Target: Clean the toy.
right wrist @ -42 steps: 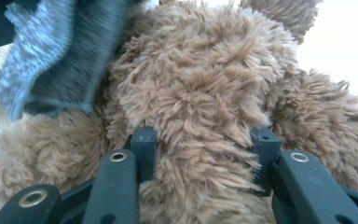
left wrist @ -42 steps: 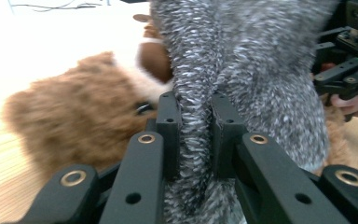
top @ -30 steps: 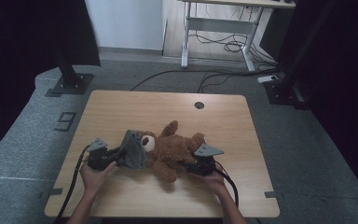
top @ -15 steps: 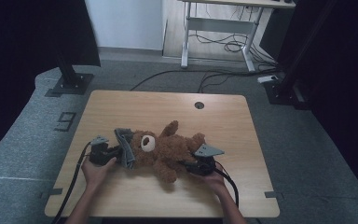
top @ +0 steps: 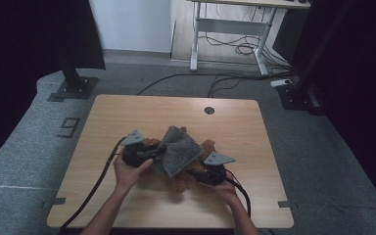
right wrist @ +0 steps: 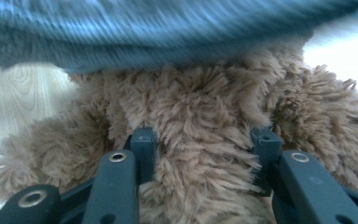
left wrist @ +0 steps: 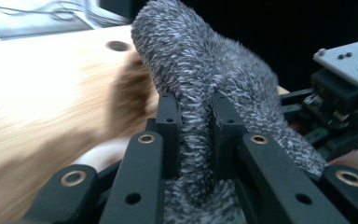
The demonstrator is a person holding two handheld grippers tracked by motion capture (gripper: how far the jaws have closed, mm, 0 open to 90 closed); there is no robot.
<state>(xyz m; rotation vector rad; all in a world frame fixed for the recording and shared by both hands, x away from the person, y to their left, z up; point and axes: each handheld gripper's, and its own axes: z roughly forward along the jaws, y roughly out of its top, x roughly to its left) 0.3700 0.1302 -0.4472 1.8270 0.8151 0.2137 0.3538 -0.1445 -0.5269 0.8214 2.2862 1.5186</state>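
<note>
Left claw (left wrist: 195, 128) tight on grey cloth (left wrist: 200, 70)

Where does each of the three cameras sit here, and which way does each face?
High view: above the person's side, looking forward and down on the light wooden table; both forearms, left gripper and right gripper show.
Left gripper view: rides that gripper, looking along its jaws clamped on the fuzzy grey cloth.
Right gripper view: rides that gripper, jaws pressed into the brown plush teddy bear.
Shared: all three show the grey cloth; the left gripper view also catches the right gripper.
</note>
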